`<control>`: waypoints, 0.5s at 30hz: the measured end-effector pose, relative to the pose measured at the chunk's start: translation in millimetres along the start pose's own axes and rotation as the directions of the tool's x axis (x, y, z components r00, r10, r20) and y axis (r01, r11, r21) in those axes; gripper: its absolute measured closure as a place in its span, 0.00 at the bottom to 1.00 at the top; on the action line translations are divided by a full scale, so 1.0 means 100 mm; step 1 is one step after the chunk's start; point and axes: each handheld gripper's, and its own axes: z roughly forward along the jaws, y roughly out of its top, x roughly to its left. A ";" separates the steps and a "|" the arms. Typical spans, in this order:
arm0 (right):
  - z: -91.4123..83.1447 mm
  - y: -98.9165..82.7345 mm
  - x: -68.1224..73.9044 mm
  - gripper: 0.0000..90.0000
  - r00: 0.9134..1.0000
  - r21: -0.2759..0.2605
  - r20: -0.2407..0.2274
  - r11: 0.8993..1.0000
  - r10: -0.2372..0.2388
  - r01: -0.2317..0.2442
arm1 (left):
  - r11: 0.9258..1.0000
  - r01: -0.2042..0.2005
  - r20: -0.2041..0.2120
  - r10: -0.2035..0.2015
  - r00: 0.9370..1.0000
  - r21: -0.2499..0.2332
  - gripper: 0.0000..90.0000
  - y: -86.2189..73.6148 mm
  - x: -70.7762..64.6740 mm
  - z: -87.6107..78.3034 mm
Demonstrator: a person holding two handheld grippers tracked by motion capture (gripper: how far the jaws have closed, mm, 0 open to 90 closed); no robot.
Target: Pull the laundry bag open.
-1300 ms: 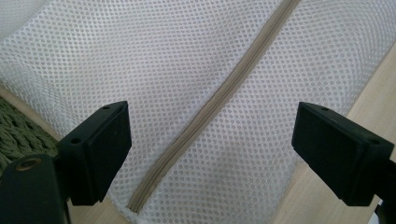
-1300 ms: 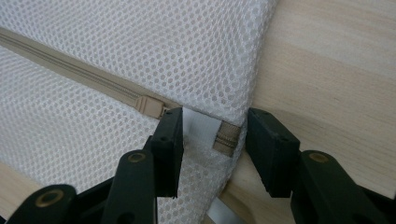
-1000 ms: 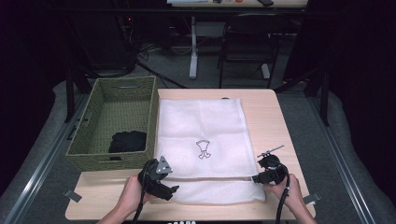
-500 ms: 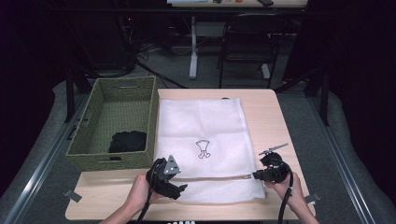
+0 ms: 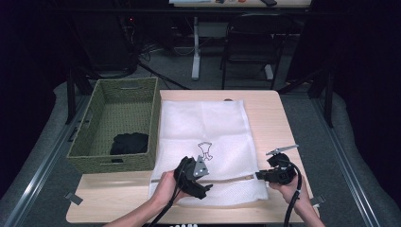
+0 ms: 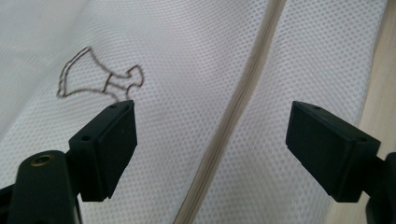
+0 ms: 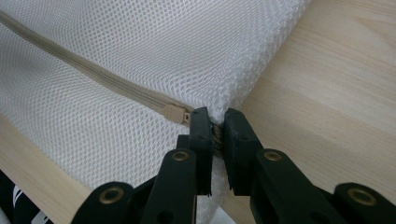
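Right hand-held gripper (image 7: 215,135) — clamped on zipper end (image 7: 215,133)

A dark room, grey floor (image 5: 56,118), black chair (image 5: 253,45) behind the wooden table (image 5: 274,118).

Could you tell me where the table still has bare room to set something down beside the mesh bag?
Bare wood runs right of the mesh bag to the table edge, widest at the far right corner. A narrow strip lies along the near left edge in front of the basket. The near edge is crowded by the left gripper and right gripper.
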 end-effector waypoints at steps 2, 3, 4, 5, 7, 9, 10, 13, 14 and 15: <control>-0.01 0.00 0.00 0.92 1.000 -0.008 -0.003 1.000 0.003 -0.003 | 1.000 -0.022 0.006 0.022 1.000 -0.006 0.24 0.06 -0.06 0.07; -0.02 -0.01 0.00 0.92 1.000 -0.010 -0.003 1.000 0.003 -0.003 | 0.999 -0.042 0.022 0.042 0.999 -0.009 0.26 0.13 -0.10 0.13; -0.02 -0.01 0.01 0.92 1.000 -0.012 -0.003 1.000 -0.004 0.004 | 0.999 -0.042 0.022 0.042 0.999 -0.009 0.27 0.13 -0.10 0.13; -0.03 -0.01 0.01 0.92 1.000 -0.017 -0.002 1.000 -0.007 0.007 | 0.998 -0.056 0.029 0.056 0.998 -0.015 0.29 0.19 -0.14 0.18; -0.04 0.00 0.03 0.92 1.000 -0.019 -0.007 1.000 -0.011 0.011 | 0.997 -0.070 0.033 0.071 0.997 -0.028 0.32 0.23 -0.17 0.22; -0.05 0.00 0.04 0.92 1.000 -0.022 -0.011 1.000 -0.013 0.012 | 0.996 -0.079 0.046 0.080 0.996 -0.033 0.35 0.27 -0.19 0.26; -0.05 0.00 0.04 0.92 1.000 -0.022 -0.011 1.000 -0.013 0.012 | 0.996 -0.079 0.046 0.080 0.996 -0.033 0.36 0.27 -0.19 0.26; -0.06 0.00 0.04 0.92 1.000 -0.041 -0.023 0.999 -0.019 0.018 | 0.994 -0.098 0.059 0.101 0.993 -0.049 0.41 0.35 -0.21 0.31; -0.06 0.00 0.04 0.92 1.000 -0.041 -0.023 0.999 -0.019 0.018 | 0.994 -0.098 0.059 0.101 0.993 -0.049 0.43 0.35 -0.21 0.31; -0.07 0.01 0.05 0.92 1.000 -0.044 -0.023 0.999 -0.015 0.014 | 0.994 -0.098 0.064 0.102 0.993 -0.052 0.43 0.37 -0.22 0.33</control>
